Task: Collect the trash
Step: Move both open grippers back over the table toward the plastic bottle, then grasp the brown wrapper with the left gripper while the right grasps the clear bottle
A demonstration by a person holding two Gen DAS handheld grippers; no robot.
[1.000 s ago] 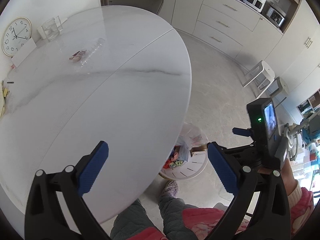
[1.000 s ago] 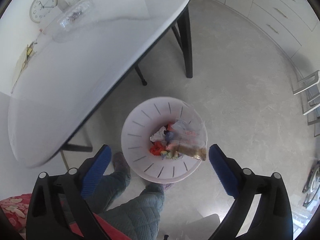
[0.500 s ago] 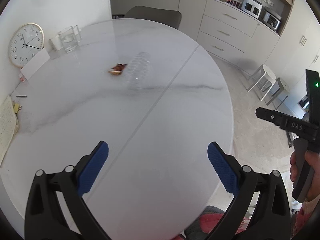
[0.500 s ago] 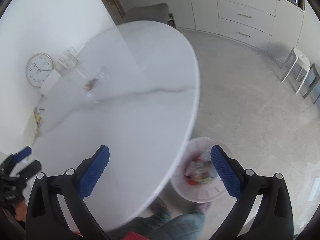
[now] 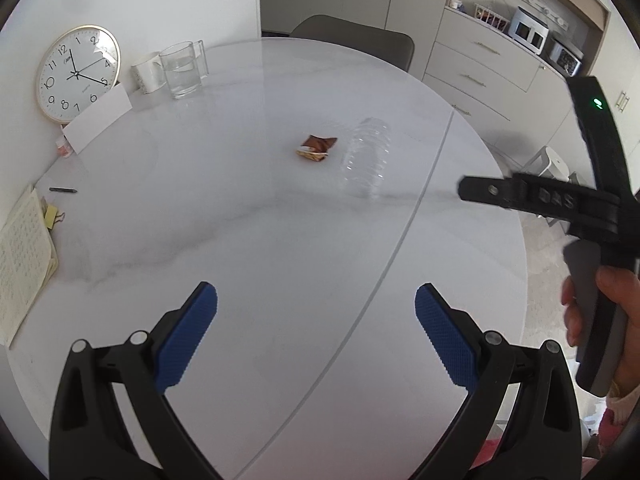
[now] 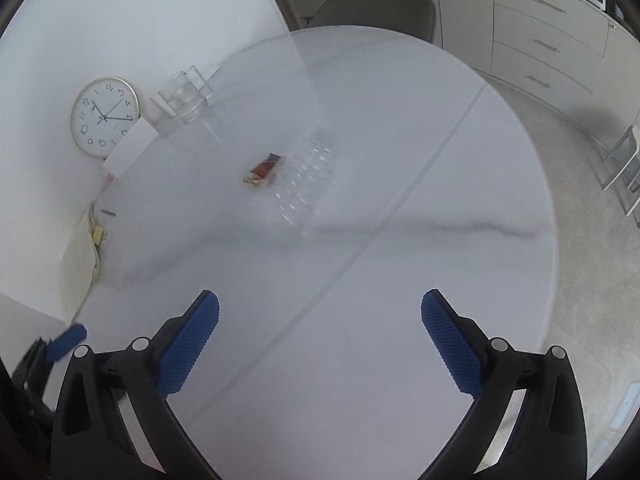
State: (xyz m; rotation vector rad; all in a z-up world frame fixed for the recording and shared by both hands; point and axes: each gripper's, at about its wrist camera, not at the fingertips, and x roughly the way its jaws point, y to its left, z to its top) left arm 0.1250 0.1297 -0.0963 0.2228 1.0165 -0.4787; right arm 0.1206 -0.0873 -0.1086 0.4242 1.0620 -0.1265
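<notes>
Two pieces of trash lie near the middle of the white tabletop point(image 5: 248, 240): a clear bottle point(image 5: 367, 157) on its side and a small brown wrapper point(image 5: 317, 148) just beside it, on the clock side. Whether they touch cannot be told. In the right wrist view both are smeared by blur; the bottle point(image 6: 306, 176) reads only as faint ridges against the pale stone, and the wrapper point(image 6: 264, 169) as a brown and red smudge. Neither view shows a cap or a label on the bottle.

Left tool point(image 5: 316, 300) hangs over the near part of the tabletop with its blue pads wide apart and nothing between them. Right tool point(image 6: 320, 306) is likewise spread and empty, well short of the trash. In the left wrist view the right tool's body shows side-on at the right edge, gripped by a hand point(image 5: 600, 300) that the frame cuts off at the wrist; its tips are out of that picture.

Against the wall a clock point(image 5: 78, 74) stands with a white card point(image 5: 98, 120) covering its lower edge. Beside it are a glass point(image 5: 180, 70) holding some water, a second glass largely hidden behind it, and a white mug point(image 5: 149, 72). A notebook point(image 5: 22, 260) is cut off at the left edge, with a pen point(image 5: 63, 190) near it. A chair point(image 5: 354, 38) shows only its back above the far rim.
</notes>
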